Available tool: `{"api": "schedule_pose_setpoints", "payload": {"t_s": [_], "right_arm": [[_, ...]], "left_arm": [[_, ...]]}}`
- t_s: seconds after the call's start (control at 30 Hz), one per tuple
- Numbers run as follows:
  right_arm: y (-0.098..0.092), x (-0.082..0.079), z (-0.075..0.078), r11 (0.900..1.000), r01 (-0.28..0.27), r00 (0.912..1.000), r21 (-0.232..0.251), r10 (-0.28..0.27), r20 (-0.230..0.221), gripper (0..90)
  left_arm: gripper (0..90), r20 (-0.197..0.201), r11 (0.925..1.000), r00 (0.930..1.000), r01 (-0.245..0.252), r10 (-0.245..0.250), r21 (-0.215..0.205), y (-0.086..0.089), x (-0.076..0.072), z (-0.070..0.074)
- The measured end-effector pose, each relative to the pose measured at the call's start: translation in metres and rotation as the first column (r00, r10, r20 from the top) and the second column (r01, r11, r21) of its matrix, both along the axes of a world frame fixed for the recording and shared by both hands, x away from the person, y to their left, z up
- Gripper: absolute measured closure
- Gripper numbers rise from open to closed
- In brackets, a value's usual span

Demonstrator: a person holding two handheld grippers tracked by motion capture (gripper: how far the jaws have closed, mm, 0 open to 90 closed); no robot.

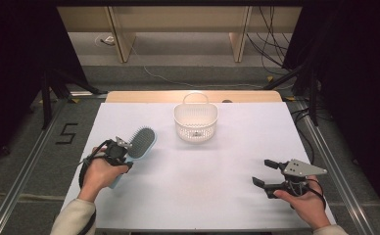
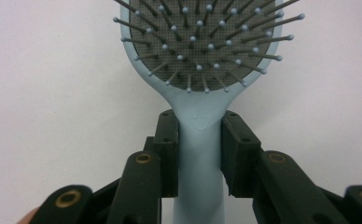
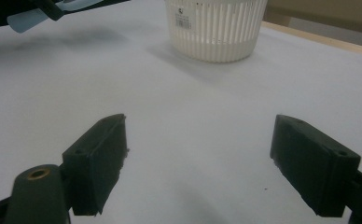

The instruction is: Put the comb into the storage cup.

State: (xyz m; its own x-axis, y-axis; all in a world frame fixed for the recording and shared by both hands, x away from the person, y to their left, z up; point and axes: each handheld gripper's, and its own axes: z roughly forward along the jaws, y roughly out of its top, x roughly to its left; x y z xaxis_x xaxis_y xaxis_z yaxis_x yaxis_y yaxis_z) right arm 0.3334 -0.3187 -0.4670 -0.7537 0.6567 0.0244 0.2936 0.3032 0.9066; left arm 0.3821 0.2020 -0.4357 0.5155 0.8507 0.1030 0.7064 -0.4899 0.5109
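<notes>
While a white sheet covers the bench [image 1: 202,166], grey floor and wooden furniture legs lie beyond. One hairbrush [image 1: 141,143] and one white basket [image 1: 196,122] are present. At nine o'clock, the left claw [image 2: 198,154] clamps the pale-blue brush handle, bristles upward. At four o'clock, the right claw [image 3: 198,163] gapes wide, empty.

Left gripper [image 2: 200,151]: both black jaws clamped on the neck of the light blue hairbrush [image 2: 201,88], one pad pressing each side of the handle just below the head. Bristle side faces the camera, dark grey cushion with ball-tipped pins, head cropped by the top of frame, handle running down between the jaws and out the bottom edge. Plain white tabletop [image 2: 48,93] behind, on both sides of the brush.
</notes>
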Motion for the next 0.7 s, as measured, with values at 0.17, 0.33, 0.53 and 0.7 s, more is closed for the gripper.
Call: {"api": "schedule_pose_setpoints", "payload": {"t_s": [0.17, 0.33, 0.53, 0.7], "right_arm": [[0.0002, 0.0003, -0.0002, 1.000, -0.003, 1.0000, 0.001, 0.003, 0.000, 19.5], [0.0003, 0.0004, -0.0003, 1.000, -0.003, 1.0000, 0.001, 0.003, -0.001, 19.5], [0.0004, 0.0004, -0.0002, 1.000, -0.005, 1.0000, 0.001, 0.005, 0.001, 19.5], [0.0003, 0.0005, -0.0003, 1.000, -0.005, 1.0000, 0.002, 0.005, -0.002, 19.5]], "left_arm": [[69.9, 0.048, 1.0000, 0.9988, -0.003, 0.004, -0.006, 0.0038, -0.0039, -0.0032], [69.9, 0.097, 0.9995, 0.9953, 0.000, 0.003, -0.032, 0.0058, -0.0067, 0.0003], [69.9, 0.117, 0.9988, 0.9931, -0.005, 0.011, -0.049, 0.0047, -0.0078, 0.0020], [69.9, 0.120, 0.9979, 0.9924, -0.018, 0.025, -0.062, 0.0062, -0.0076, 0.0000]]}}
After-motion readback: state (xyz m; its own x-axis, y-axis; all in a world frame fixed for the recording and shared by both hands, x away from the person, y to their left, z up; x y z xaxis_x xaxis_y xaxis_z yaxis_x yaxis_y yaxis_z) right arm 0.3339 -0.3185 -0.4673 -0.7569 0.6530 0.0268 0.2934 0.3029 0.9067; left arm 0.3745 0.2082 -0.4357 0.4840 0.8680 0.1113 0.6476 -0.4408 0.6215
